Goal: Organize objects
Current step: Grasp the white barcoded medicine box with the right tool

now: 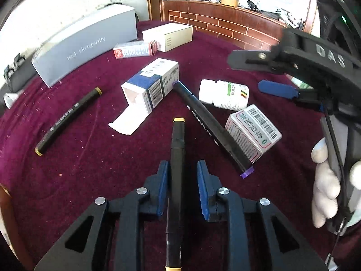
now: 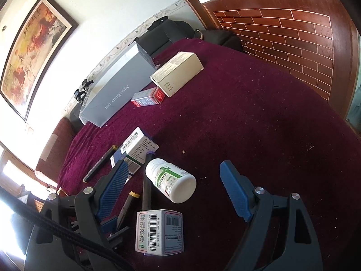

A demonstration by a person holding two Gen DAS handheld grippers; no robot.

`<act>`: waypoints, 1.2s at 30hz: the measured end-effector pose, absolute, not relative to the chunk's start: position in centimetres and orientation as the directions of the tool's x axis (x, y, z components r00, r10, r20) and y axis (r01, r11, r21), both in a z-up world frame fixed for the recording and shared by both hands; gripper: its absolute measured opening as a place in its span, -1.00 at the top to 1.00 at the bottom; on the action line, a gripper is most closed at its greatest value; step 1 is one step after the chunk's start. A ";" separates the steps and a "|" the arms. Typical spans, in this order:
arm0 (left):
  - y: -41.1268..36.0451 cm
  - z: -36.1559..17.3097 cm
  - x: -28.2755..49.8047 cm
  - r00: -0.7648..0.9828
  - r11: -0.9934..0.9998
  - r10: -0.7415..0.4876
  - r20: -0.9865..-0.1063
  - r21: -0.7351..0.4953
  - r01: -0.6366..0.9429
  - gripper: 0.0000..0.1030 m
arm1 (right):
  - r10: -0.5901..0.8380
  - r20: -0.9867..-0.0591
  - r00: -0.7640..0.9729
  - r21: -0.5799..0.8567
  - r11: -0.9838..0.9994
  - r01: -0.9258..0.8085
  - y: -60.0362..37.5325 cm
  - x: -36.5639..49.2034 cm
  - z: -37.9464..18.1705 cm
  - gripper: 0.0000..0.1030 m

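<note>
The left hand-held gripper [image 1: 182, 181] points down at the dark red counter [image 1: 90, 158]. A black marker with yellow ends [image 1: 177, 158] lies lengthwise between its two blue pads [image 1: 163, 180]. The left pad seems to touch the marker body, but a small gap shows at the right pad, so the jaws stand narrow around the marker and are not pressed on it from both sides.

The right hand-held gripper [image 2: 178, 189] is wide open and holds nothing. A person's hand in a white glove [image 1: 327, 185] carries it. Below its jaws, a white pill bottle [image 2: 171, 180] lies on its side on the counter, and a small white box with barcodes [image 2: 159, 232] stands nearer to the camera.

A second black marker with purple ends [image 1: 212, 126] lies diagonally between an open white and blue box [image 1: 151, 83] and the barcode box, touching both. A third marker with yellow ends [image 1: 67, 117] lies apart on the left. Farther back are a long grey box [image 1: 85, 45], a small red and white box [image 1: 135, 49] and a cream box [image 1: 168, 36], close together.
</note>
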State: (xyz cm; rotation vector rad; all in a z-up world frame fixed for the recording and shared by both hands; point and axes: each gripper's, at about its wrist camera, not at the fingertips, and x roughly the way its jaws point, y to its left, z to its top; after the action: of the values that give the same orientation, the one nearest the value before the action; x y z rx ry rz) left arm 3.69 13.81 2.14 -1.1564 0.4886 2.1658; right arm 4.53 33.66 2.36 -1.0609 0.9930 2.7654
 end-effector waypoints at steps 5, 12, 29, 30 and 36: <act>11.5 2.9 4.1 -0.412 -0.779 0.360 -0.837 -0.027 -0.626 0.78 | -0.200 -0.626 -0.754 0.547 -0.802 -0.241 33.7 4.2 2.0 -0.62; 4.4 6.4 7.3 -0.489 -0.840 0.413 -0.769 -0.113 -0.531 0.78 | -0.193 -0.637 -0.746 0.521 -0.822 -0.232 33.2 4.0 2.0 -0.62; -5.8 8.3 10.3 -0.561 -0.855 0.503 -0.658 -0.283 -0.435 0.77 | -0.017 -0.762 -0.648 0.188 -0.962 -0.196 25.9 6.9 4.0 -0.57; -6.1 8.4 10.5 -0.567 -0.855 0.503 -0.652 -0.280 -0.437 0.77 | 0.001 -0.768 -0.640 0.166 -0.966 -0.200 25.7 6.7 3.8 -0.53; -7.7 9.3 11.5 -0.581 -0.844 0.529 -0.618 -0.309 -0.439 0.77 | -0.009 -0.799 -0.601 0.178 -0.959 -0.222 26.1 6.1 2.3 0.27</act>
State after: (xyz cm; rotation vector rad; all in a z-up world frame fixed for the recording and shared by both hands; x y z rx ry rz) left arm 11.47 -7.74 9.29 -0.9885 -0.1650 2.3873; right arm 6.08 26.12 2.35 -1.3399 0.3949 2.6784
